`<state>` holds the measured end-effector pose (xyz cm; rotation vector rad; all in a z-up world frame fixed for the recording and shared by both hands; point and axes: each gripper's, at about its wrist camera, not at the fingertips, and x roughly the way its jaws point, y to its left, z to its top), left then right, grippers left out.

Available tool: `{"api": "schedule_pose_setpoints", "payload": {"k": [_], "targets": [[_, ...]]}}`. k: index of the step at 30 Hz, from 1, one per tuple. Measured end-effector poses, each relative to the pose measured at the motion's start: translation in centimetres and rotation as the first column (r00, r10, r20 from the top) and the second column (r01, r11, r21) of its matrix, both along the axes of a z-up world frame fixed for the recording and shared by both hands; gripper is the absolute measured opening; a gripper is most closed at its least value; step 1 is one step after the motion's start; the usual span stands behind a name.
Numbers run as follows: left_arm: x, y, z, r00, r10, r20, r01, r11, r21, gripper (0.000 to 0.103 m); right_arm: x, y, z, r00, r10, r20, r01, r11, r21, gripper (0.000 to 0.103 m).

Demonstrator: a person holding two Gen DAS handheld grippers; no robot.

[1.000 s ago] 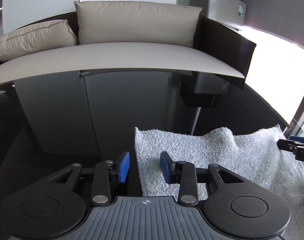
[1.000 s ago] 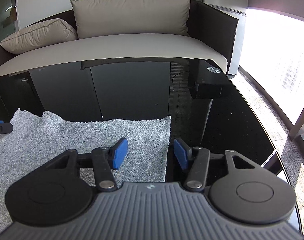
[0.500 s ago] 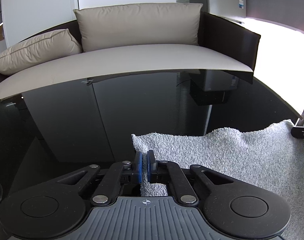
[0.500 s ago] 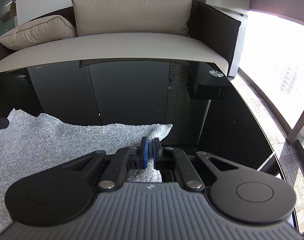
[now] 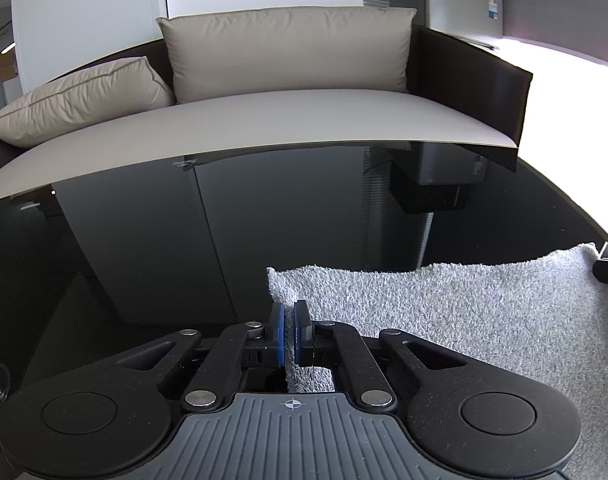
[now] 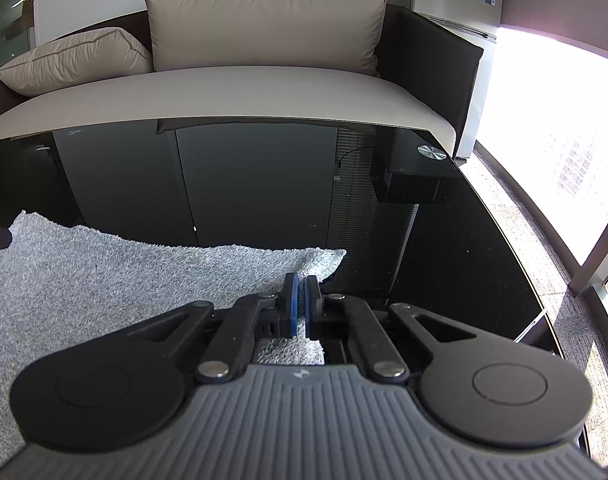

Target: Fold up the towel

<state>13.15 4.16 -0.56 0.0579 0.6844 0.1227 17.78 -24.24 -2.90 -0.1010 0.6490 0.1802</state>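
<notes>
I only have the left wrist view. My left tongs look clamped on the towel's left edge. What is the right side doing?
Observer: The right tongs are shut on the towel at its right edge, just behind the far right corner.
Operator: Is that corner flat on the table?
Observer: No, it looks raised off the black glass table and curls at the tip.
Operator: Anything on the table beyond that side?
Observer: A small silver disc sits near the far right corner of the table, well clear of the towel.
</notes>
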Motion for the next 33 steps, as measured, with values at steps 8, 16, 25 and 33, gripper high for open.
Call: {"api": "schedule_pose_setpoints", "payload": {"k": [8, 16, 25, 33], "targets": [[-0.3, 0.6, 0.0, 1.0, 0.004, 0.016, -0.004, 1.0, -0.02, 0.011, -0.2, -0.5, -0.1, 1.0, -0.016, 0.016, 0.015, 1.0, 0.026, 0.006], [-1.0, 0.9, 0.9, 0.999, 0.016, 0.052, -0.014, 0.999, -0.035, 0.03, -0.7, -1.3, 0.7, 0.995, -0.054, 0.079, 0.05, 0.997, 0.053, 0.028], [-2.0, 1.7, 1.6, 0.998, 0.044, 0.05, -0.04, 0.997, -0.072, 0.053, -1.3, -2.3, 1.3, 0.992, -0.08, 0.1, 0.07, 0.992, 0.103, 0.048], [-3.0, 2.3, 1.8, 0.998, 0.046, 0.041, -0.042, 0.995, -0.09, 0.069, -1.6, -2.1, 1.1, 0.994, -0.076, 0.084, 0.067, 0.993, 0.101, 0.061]]}}
